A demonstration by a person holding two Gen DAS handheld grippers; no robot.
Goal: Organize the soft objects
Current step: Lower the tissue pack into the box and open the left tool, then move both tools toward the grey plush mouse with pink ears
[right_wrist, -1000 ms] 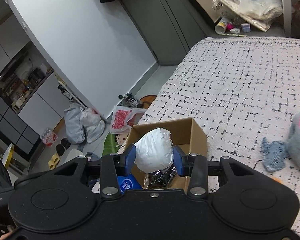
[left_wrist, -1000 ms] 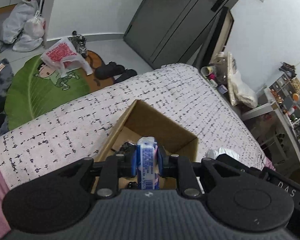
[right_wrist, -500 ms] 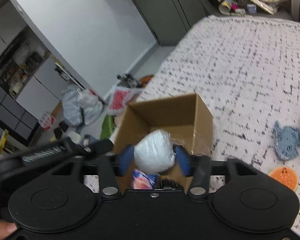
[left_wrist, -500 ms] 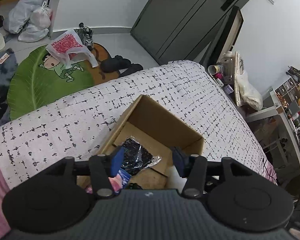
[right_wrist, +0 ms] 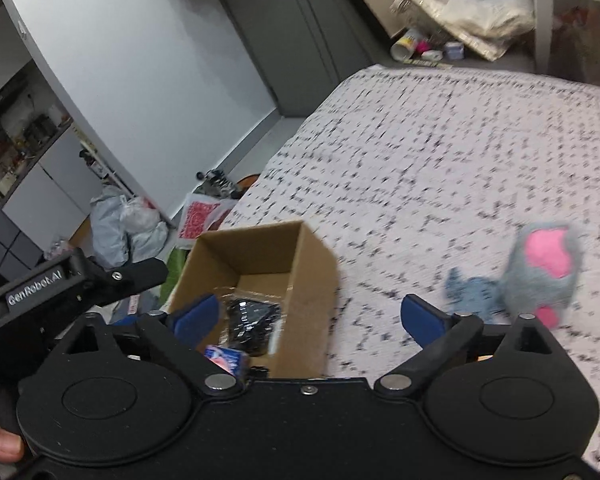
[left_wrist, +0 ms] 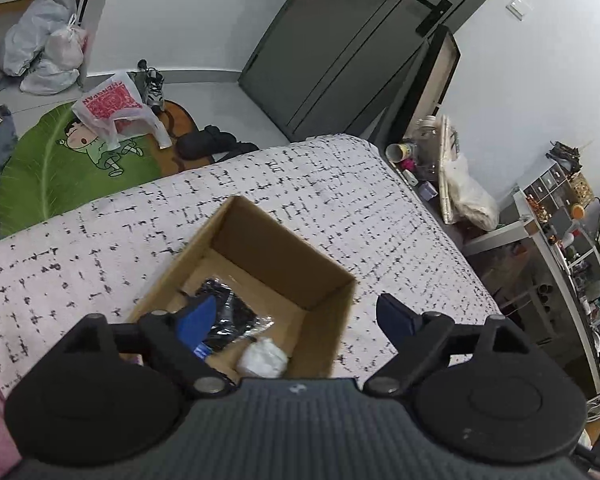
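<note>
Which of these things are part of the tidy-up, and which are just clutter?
Job: box; inside it, black packet, white bundle, blue pack; on the bed, grey plush, blue plush.
Clutter: red-print bag, leaf rug, shoes.

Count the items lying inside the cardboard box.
3: a black packet mid-floor, a white bundle by the near right wall, a blue carton at the near edge. More may be hidden.

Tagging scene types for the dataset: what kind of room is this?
Likely a lived-in bedroom: a bed with a patterned bedspread, dark wardrobe doors, a cartoon floor rug, plush toys on the bed.
</note>
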